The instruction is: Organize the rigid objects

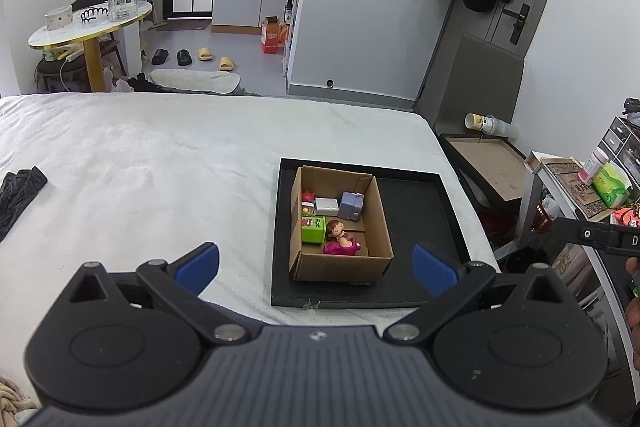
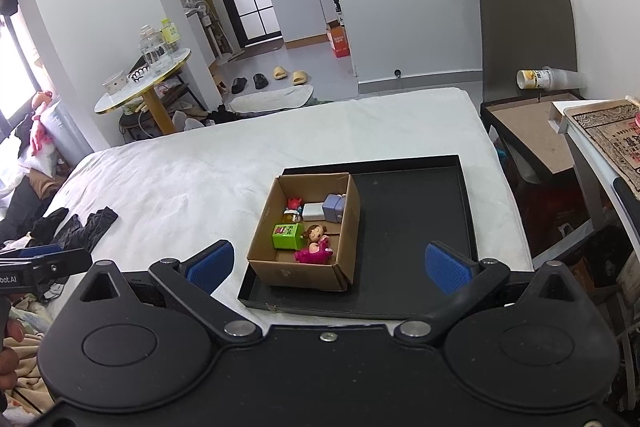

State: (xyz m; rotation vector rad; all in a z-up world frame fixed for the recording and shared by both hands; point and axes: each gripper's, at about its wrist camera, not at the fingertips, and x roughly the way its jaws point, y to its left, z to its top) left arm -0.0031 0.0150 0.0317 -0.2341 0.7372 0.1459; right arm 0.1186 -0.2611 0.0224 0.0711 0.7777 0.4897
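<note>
An open cardboard box [image 1: 378, 223] [image 2: 348, 223] stands on the left part of a black tray [image 1: 416, 223] [image 2: 412, 227] on the white bed. Inside lie a green block [image 1: 313, 229] [image 2: 287, 236], a doll in pink [image 1: 342, 241] [image 2: 315, 245], a lilac block [image 1: 351, 206] [image 2: 333, 207], a white block [image 1: 327, 205] [image 2: 313, 211] and a small red figure [image 1: 308, 197] [image 2: 294, 203]. My left gripper [image 1: 316, 267] hangs open above the tray's near edge, nothing between its blue pads. My right gripper [image 2: 328, 267] is open too, just short of the box.
The white bed [image 1: 160, 155] [image 2: 192, 179] stretches left, with dark clothing [image 1: 18, 187] [image 2: 84, 227] on it. Right of the bed stand a dark frame with a brown panel [image 1: 486, 163] [image 2: 532, 131] and a cluttered shelf [image 1: 580, 187]. A round table [image 1: 88, 23] stands beyond.
</note>
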